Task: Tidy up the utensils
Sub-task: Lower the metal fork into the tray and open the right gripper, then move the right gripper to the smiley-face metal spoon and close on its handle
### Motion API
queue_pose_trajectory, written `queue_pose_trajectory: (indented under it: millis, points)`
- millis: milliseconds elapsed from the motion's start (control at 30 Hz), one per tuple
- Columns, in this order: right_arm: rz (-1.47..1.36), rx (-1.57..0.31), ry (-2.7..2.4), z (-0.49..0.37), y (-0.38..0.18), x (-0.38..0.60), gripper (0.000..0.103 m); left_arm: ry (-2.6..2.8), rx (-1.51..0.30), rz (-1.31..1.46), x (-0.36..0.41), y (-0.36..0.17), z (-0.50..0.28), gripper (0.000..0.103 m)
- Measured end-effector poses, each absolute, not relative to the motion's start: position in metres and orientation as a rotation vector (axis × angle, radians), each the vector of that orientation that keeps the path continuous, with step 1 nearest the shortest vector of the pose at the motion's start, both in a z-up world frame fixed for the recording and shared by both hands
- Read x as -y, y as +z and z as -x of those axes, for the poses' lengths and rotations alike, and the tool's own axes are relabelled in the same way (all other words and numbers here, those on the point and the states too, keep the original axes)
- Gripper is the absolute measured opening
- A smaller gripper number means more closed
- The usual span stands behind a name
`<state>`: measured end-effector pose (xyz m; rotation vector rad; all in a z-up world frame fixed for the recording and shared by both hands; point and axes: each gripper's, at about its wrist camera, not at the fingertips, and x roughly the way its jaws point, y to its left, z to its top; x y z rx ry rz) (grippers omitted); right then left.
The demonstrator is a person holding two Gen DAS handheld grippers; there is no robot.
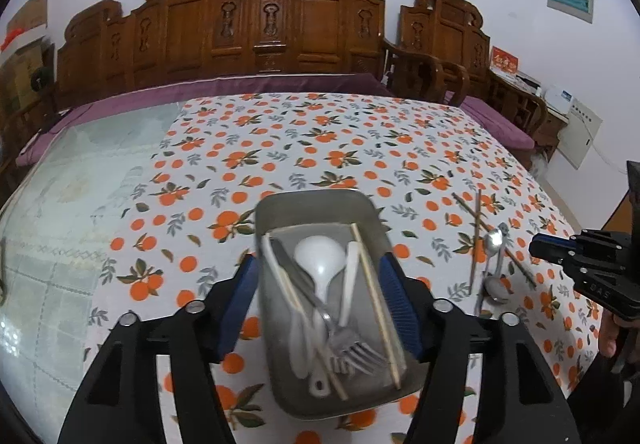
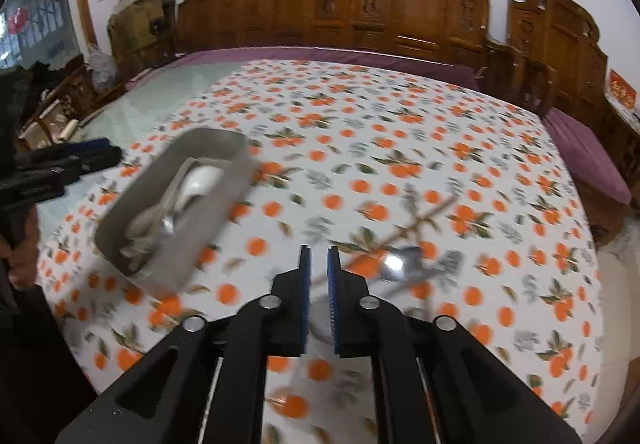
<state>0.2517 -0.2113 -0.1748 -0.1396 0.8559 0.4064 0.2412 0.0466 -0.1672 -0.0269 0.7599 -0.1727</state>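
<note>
Straddling the metal tray (image 1: 320, 211), the left claw (image 1: 320, 308) is seen released, its pads standing clear of both long walls. The right claw (image 2: 318, 284) is nearly closed and empty, hung over the bench (image 2: 400, 147). Loose spoons (image 1: 494, 264) and chopsticks (image 1: 476, 211) lie at three o'clock of the tray; one handle is best pinched squarely, then lifted across

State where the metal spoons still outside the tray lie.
In the left wrist view, the metal spoons lie on the tablecloth right of the tray, among loose chopsticks.
</note>
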Motion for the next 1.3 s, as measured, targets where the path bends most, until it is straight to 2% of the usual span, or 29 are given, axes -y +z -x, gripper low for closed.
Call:
queue_pose_trajectory:
  millis: [33,367,467,800,933,1300]
  points:
    - [0.148,-0.855,0.393,-0.252,-0.177,0.218,0.024,-0.179,-0.761,0.025,-0.042,-0.168,-0.240,0.062]
    - [0.039,-0.907,0.299,-0.278,-0.219,0.275,0.025,-0.222,-0.762,-0.003,-0.001,-0.173,-0.230,0.062]
    - [-0.011,-0.913,0.313,-0.281,-0.223,0.275,0.032,-0.225,-0.755,-0.015,0.011,-0.174,-0.227,0.062]
    - [-0.017,-0.920,0.285,-0.289,-0.231,0.284,0.033,-0.259,-0.813,-0.068,0.053,-0.191,-0.221,0.062]
    - [-0.081,-0.930,0.267,-0.302,-0.238,0.296,0.045,-0.263,-0.829,-0.085,0.067,-0.198,-0.220,0.062]
    - [-0.091,-0.920,0.277,-0.310,-0.234,0.283,0.045,-0.246,-0.855,-0.086,0.080,-0.205,-0.223,0.062]
